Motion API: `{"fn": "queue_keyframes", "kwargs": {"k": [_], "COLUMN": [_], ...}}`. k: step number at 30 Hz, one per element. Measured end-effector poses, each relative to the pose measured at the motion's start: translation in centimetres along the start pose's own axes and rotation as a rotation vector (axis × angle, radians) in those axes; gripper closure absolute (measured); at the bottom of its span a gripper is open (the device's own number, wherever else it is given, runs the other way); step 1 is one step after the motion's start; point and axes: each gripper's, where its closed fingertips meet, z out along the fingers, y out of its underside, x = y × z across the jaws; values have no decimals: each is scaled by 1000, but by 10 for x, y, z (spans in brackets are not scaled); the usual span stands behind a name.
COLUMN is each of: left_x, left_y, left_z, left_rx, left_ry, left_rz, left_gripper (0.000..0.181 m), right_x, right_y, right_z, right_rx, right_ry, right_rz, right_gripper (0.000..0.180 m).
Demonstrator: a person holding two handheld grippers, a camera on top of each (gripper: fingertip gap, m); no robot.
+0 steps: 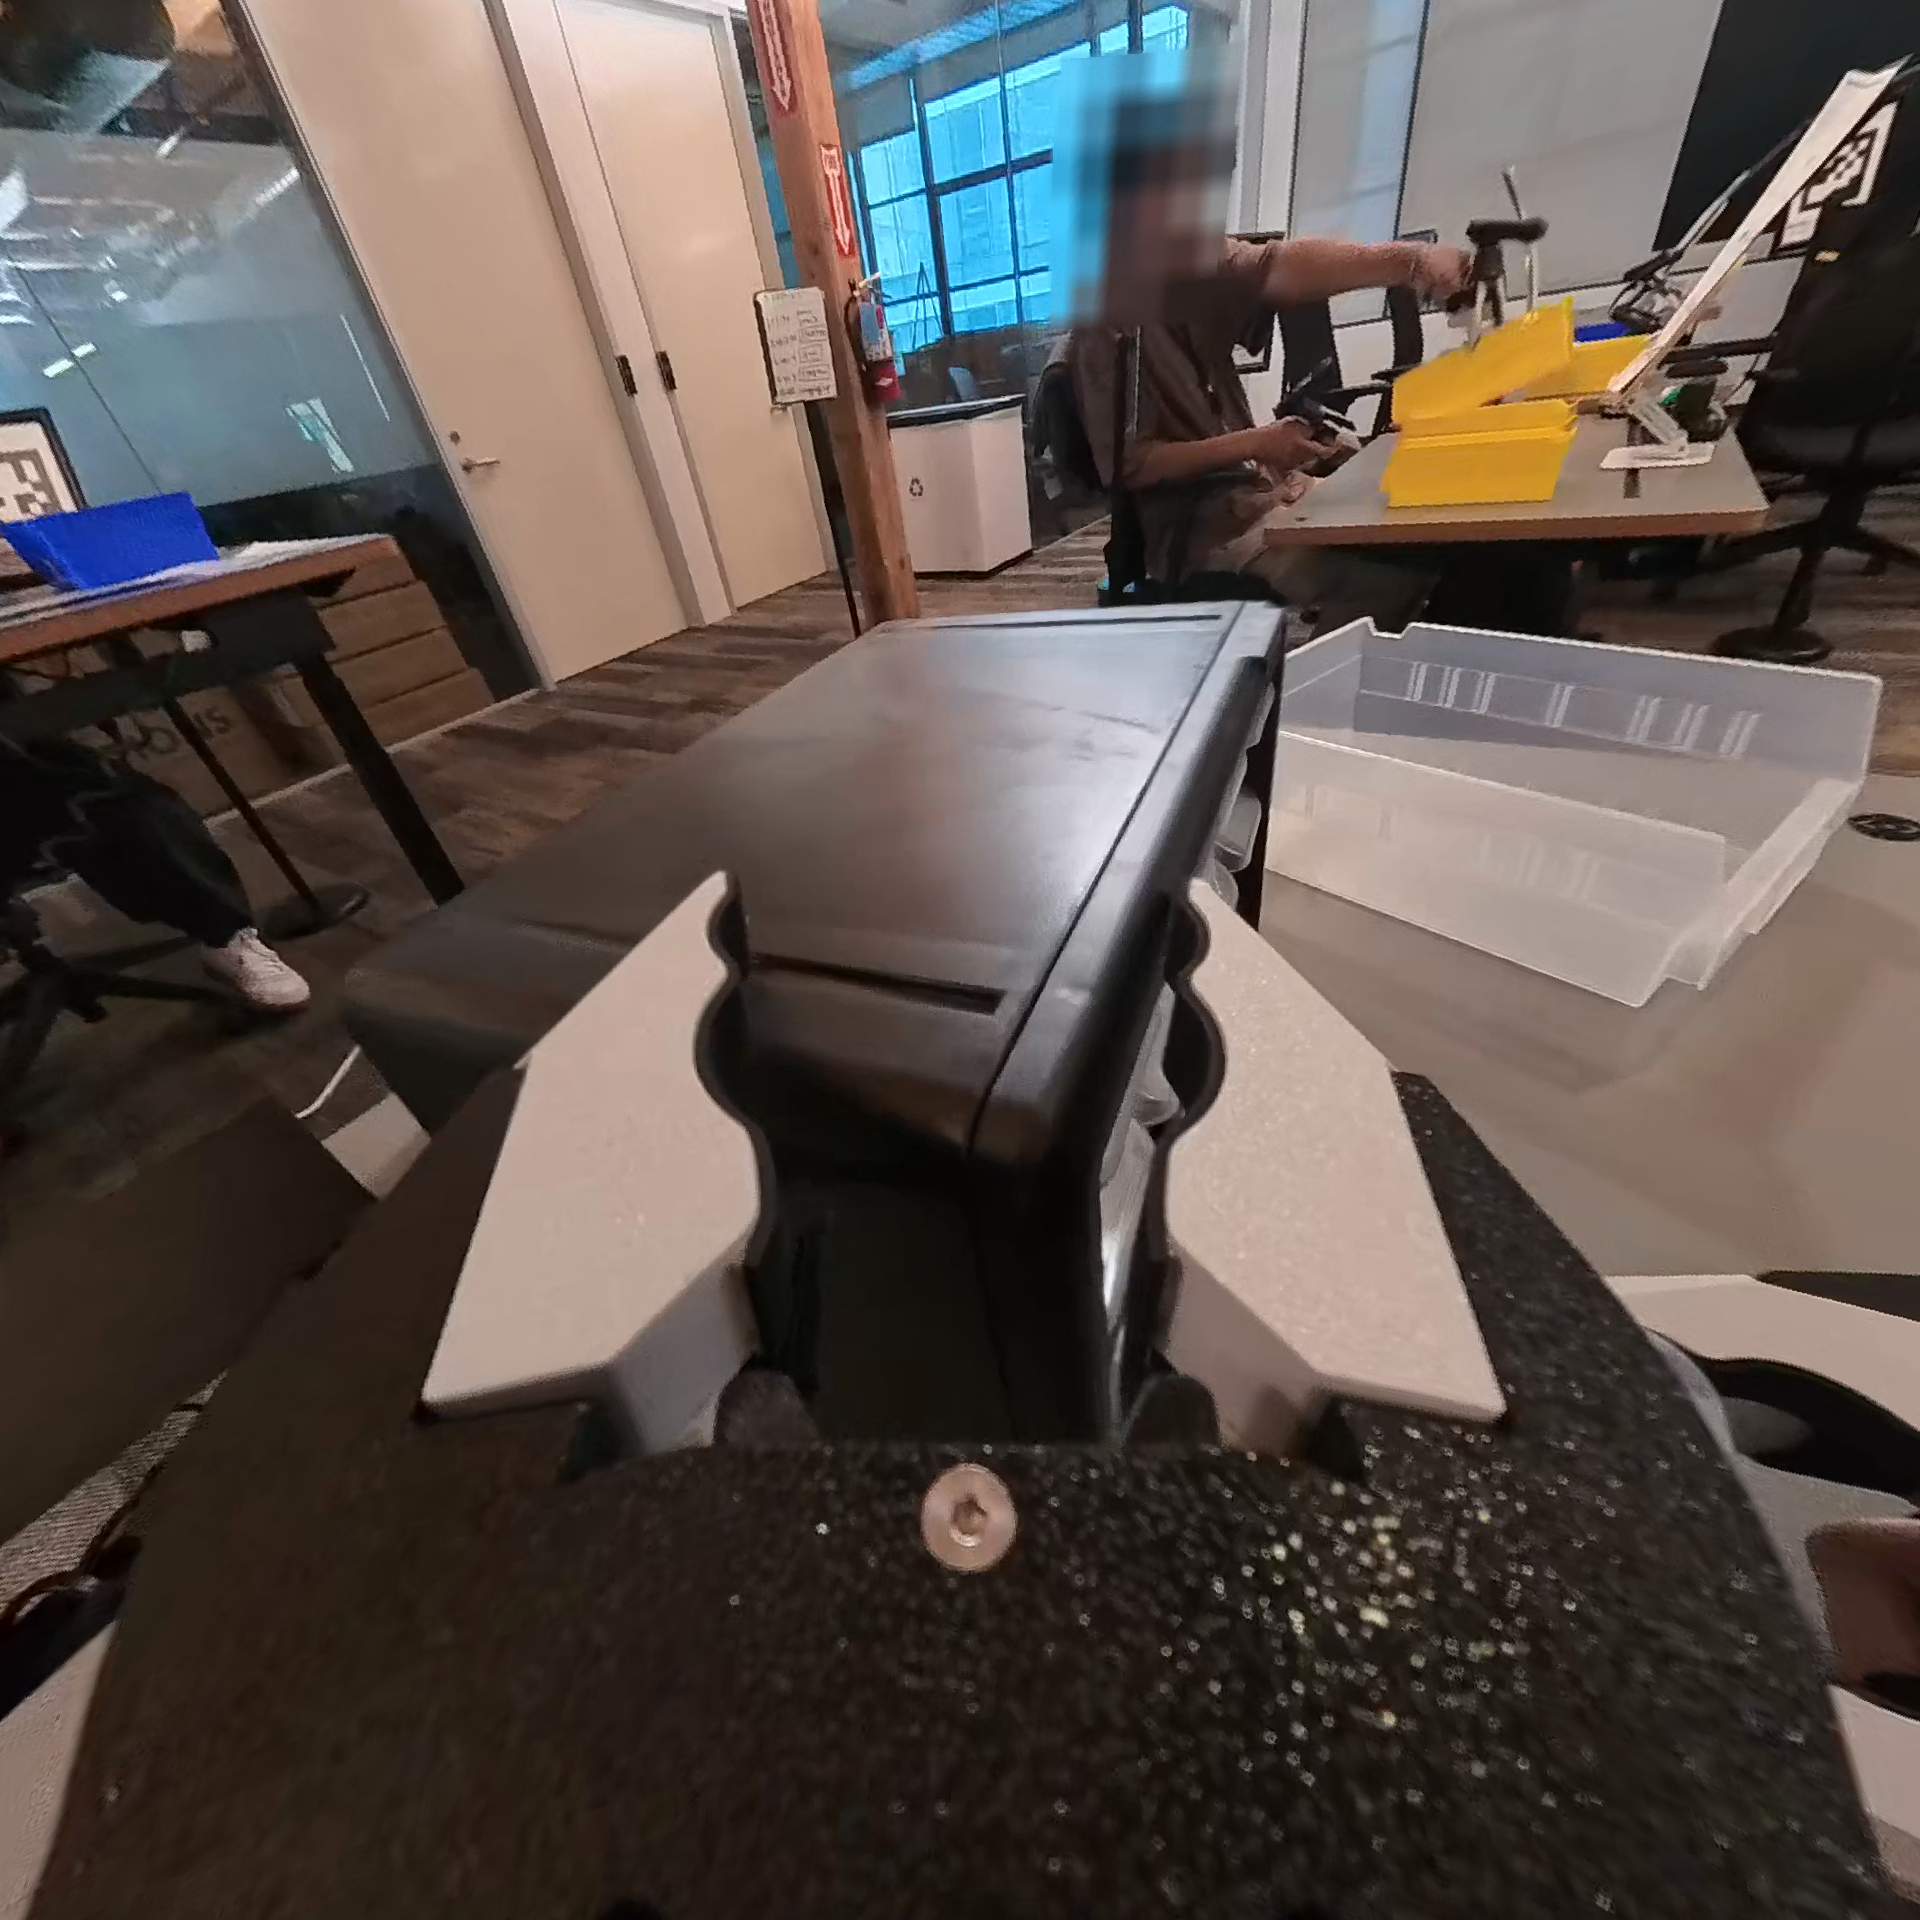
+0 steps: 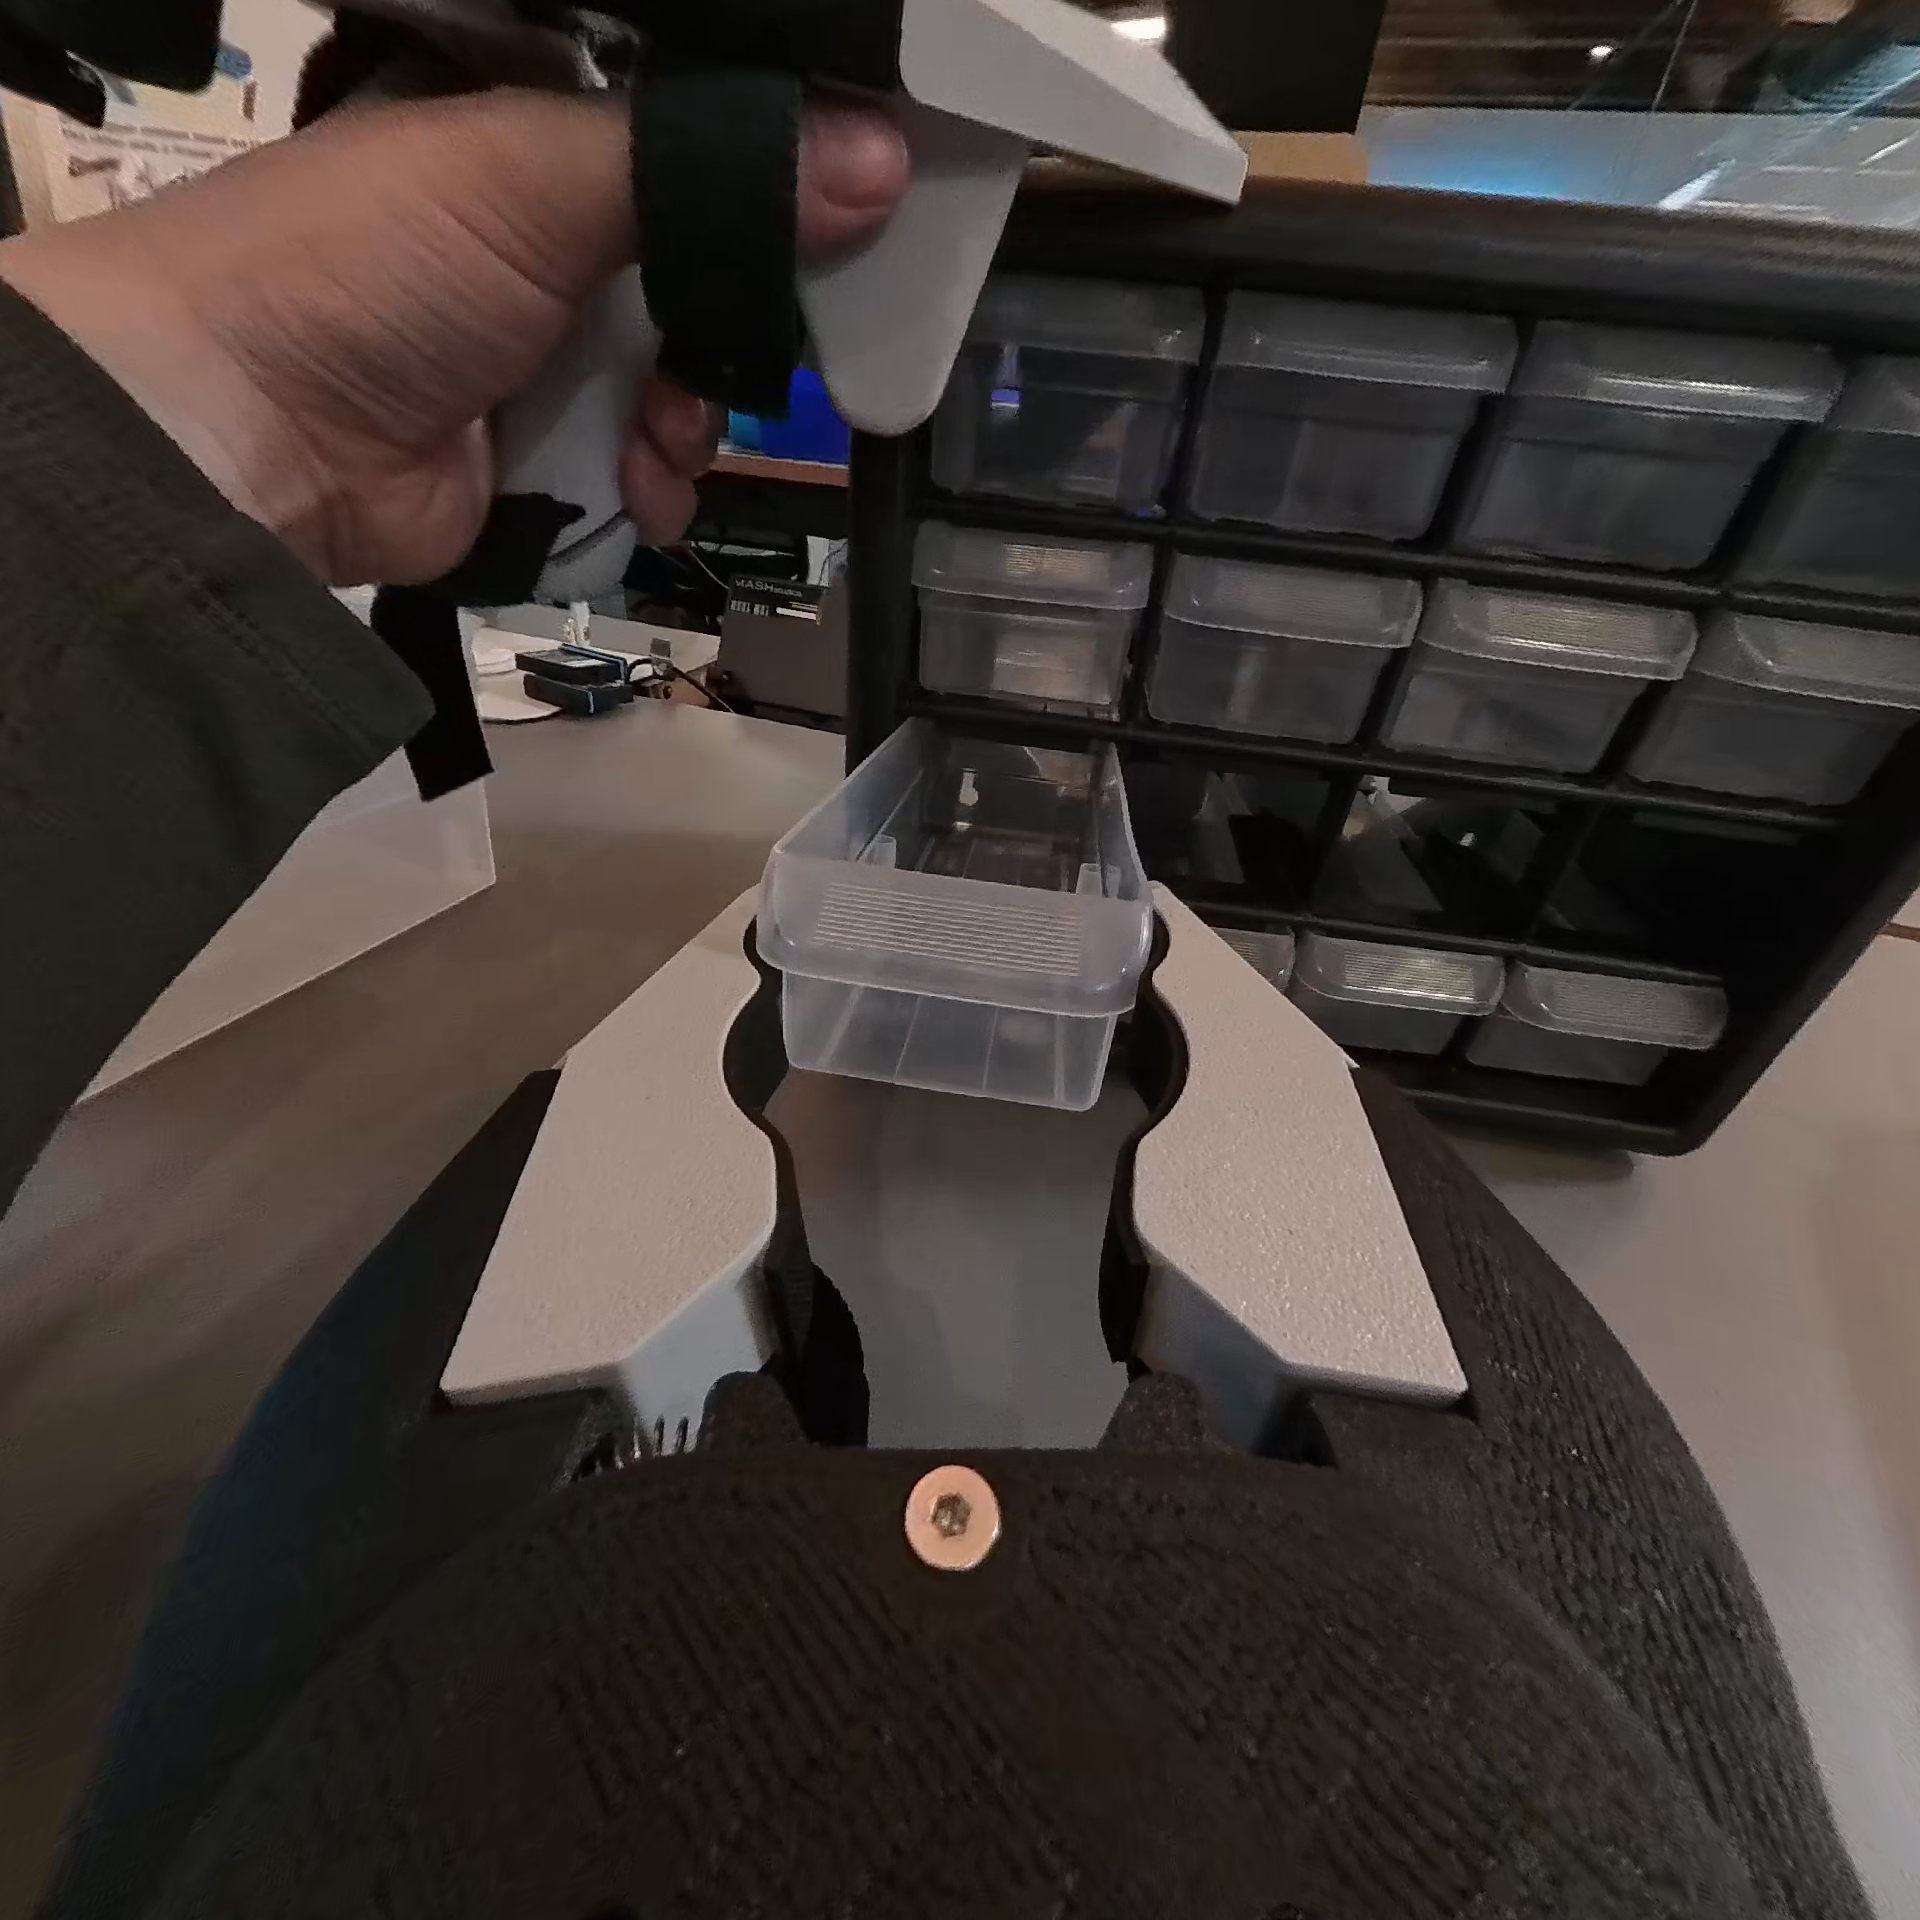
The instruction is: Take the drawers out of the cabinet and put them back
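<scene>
Where the pale grey tabletop (image 2: 644,831) runs toward the far side, the black cabinet (image 2: 1455,665) stands upright on it, its front a grid of small clear drawers with several bays in the third row dark and open. The right gripper (image 2: 951,1013) grips one clear drawer (image 2: 951,935) by its front end; the drawer juts partly out of the leftmost bay of that third row, its rear inside the frame. The left gripper (image 1: 961,997) straddles the near top corner of the cabinet (image 1: 987,790), one finger over the lid and one down the drawer face; whether it presses the corner or merely brackets it, I cannot tell. In the right wrist view a hand (image 2: 416,312) holds that gripper's handle above the cabinet's left edge.

On the table to the right of the cabinet in the left wrist view lies a large translucent tray (image 1: 1558,810). The room beyond is an open office: carpeted floor (image 1: 623,707), white doors (image 1: 644,312), a wooden post (image 1: 831,312), and blue-lit windows (image 1: 966,208). At a far desk (image 1: 1507,499) with yellow bins (image 1: 1475,436) sits a person (image 1: 1184,436); a blue bin (image 1: 114,540) rests on a table at the left.
</scene>
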Motion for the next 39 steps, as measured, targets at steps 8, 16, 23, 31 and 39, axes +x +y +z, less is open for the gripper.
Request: {"fn": "queue_keyframes", "kwargs": {"k": [8, 16, 23, 31, 39], "left_x": [-13, -7, -9, -8, -13], "left_y": [-6, 2, 1, 3, 0], "left_z": [-11, -4, -6, -8, -23], "left_rx": [27, -8, 13, -22, -164], "left_ry": [-32, -5, 6, -16, -249], "left_rz": [-133, -137, -159, -71, 563], "left_gripper": [109, 109, 113, 121, 132], "right_x": [-1, -7, -15, -16, -15], "right_y": [0, -1, 0, 0, 1], "right_z": [5, 16, 26, 32, 32], "right_rx": [-7, -15, -28, -30, -23], "right_ry": [-1, 55, 90, 62, 56], "right_rz": [6, 14, -27, -17, -16], "right_gripper": [114, 114, 113, 111, 111]}}
